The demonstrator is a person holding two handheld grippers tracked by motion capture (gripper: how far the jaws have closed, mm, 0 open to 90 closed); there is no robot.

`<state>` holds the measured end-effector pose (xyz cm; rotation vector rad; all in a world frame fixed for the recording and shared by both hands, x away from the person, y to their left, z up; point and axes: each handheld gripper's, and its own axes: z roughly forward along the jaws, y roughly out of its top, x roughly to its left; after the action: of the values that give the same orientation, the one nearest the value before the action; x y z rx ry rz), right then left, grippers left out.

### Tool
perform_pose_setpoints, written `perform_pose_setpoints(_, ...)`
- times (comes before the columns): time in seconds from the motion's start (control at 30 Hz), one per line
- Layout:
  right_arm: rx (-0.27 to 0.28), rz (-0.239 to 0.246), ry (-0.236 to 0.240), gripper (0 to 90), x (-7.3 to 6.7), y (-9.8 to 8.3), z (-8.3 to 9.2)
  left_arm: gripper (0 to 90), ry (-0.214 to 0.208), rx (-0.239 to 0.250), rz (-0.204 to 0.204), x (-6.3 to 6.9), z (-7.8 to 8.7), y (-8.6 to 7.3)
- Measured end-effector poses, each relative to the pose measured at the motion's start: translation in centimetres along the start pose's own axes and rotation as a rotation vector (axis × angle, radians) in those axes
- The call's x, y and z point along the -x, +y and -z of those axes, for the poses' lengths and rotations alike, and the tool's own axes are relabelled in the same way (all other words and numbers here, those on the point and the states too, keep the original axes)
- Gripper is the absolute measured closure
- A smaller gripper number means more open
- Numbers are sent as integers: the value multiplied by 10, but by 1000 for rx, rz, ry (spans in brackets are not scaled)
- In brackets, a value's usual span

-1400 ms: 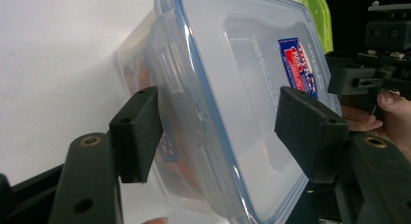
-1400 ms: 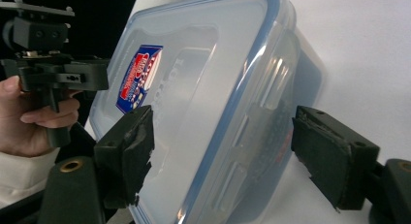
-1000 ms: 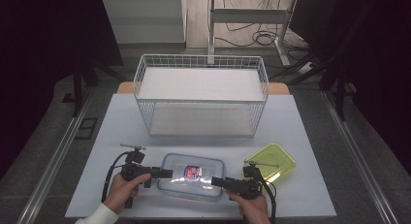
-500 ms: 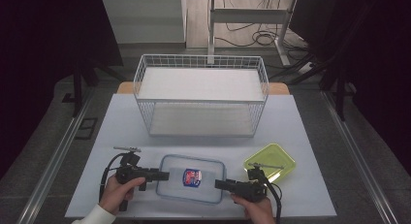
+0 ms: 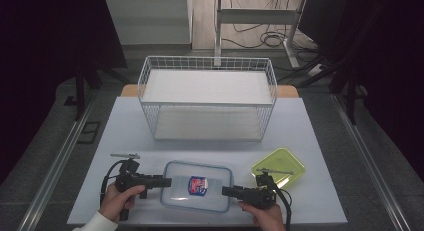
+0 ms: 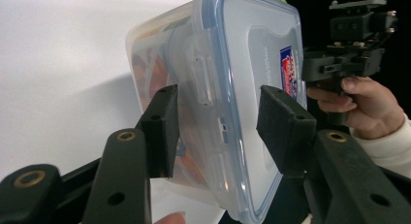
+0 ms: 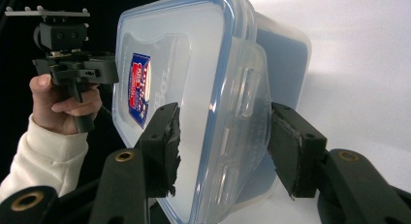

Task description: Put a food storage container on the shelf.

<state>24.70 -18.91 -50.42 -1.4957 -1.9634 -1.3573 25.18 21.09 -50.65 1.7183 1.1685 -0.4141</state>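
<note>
- High view: we see the clear lidded container (image 5: pixel 197 185) lying flat on the table (image 5: pixel 310 141), near its front edge, long axis running left to right. The left gripper (image 5: pixel 161 181) meets its left short end and the right gripper (image 5: pixel 228 191) its right short end, so each hand is equally near its own end. The wire basket (image 5: pixel 207 98) stands well behind, and the green lid (image 5: pixel 278 166) lies just beside the right end.
- Left gripper view: our jaws have just been closing and now bracket the side latch flap, one pad (image 6: pixel 162 127) on the body side, the other over the lid; contact looks likely, but we cannot say for sure that they press.
- Right gripper view: the jaws have likewise been narrowing; they straddle the opposite latch, the lid-side pad (image 7: pixel 164 146) touching, the other just beside the wall.
</note>
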Motion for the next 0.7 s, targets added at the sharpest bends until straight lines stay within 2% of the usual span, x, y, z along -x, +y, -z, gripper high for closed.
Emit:
perform_pose_setpoints(0.33,1,0,-11,500,-4,-1,1,517,13,19,14,3,2,-2)
perform_pose_setpoints(0.7,3,5,-9,508,-7,0,2,521,31,36,-14,9,5,-1)
